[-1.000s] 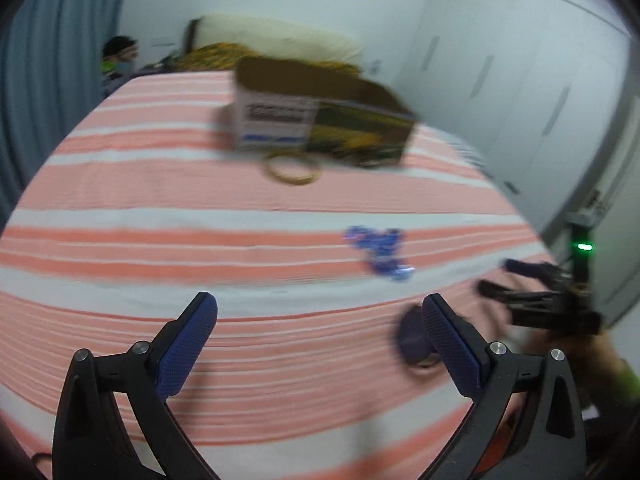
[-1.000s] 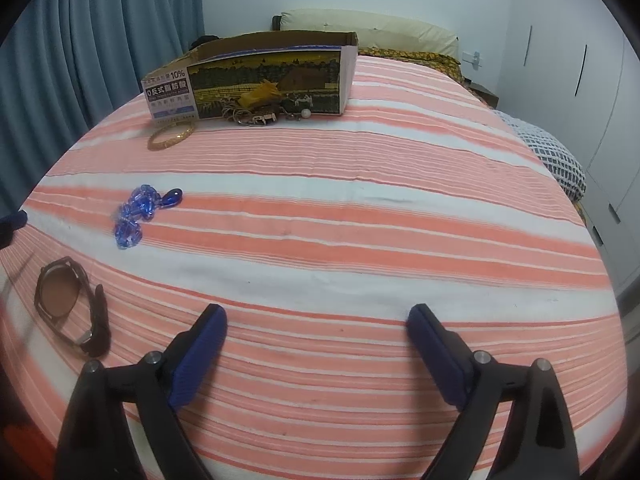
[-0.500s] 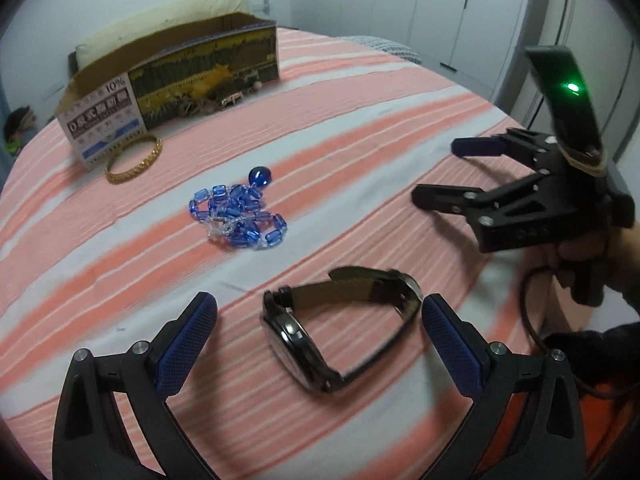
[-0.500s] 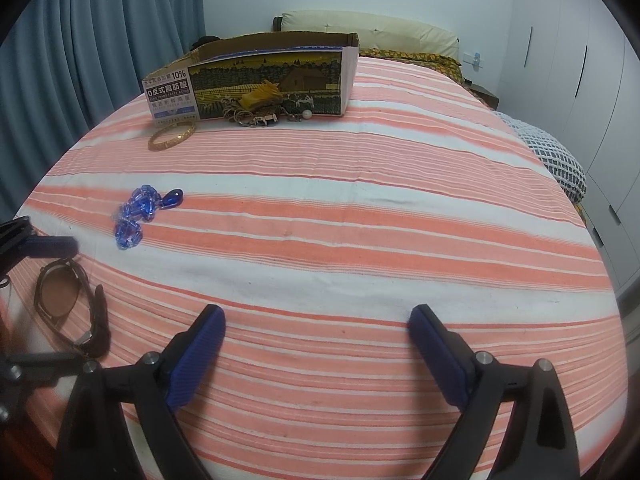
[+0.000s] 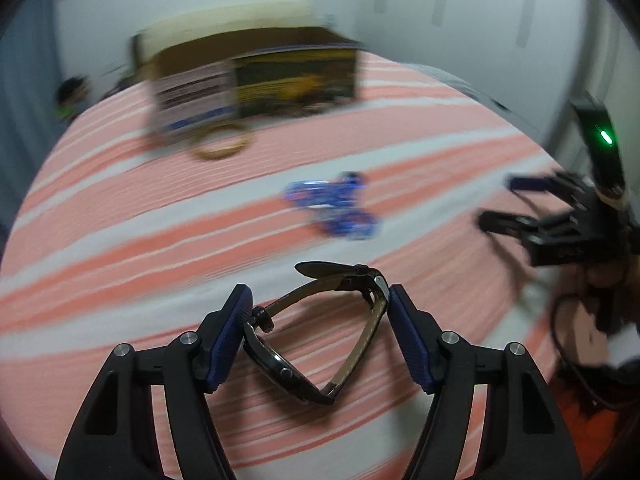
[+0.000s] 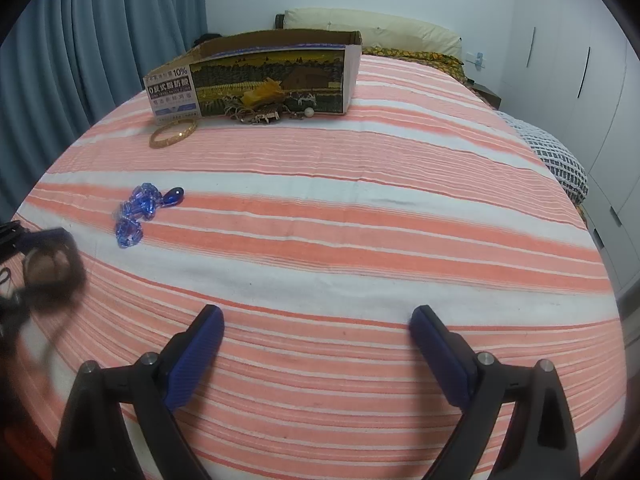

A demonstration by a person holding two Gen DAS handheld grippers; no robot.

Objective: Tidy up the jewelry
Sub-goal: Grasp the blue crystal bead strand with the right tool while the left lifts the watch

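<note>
Left wrist view shows the left claw (image 5: 320, 320) closed onto the wristwatch (image 5: 316, 332), one blue pad against the case side by the crown, the other against the buckle end of the folded strap. The watch's long axis runs across the gap from pad to pad, with the strap loop bulging forward, away from the camera. The blur around it suggests the claw is moving, and whether the watch rests on the striped bed (image 5: 120, 280) or hangs just above it cannot be told.

The cardboard box (image 5: 256, 76) lies straight ahead of this claw and a little to its left, well apart, at the far side of the bed. A gold bangle (image 5: 220, 144) lies just in front of the box, and the blue bead necklace (image 5: 332, 208) sits between the claw and the box, almost on the direct line. In my judgement the carry needs enough height to clear the beads.

In the right wrist view the right claw (image 6: 316, 344) hangs wide and empty over bare bedspread, no nearer the box than the left.
</note>
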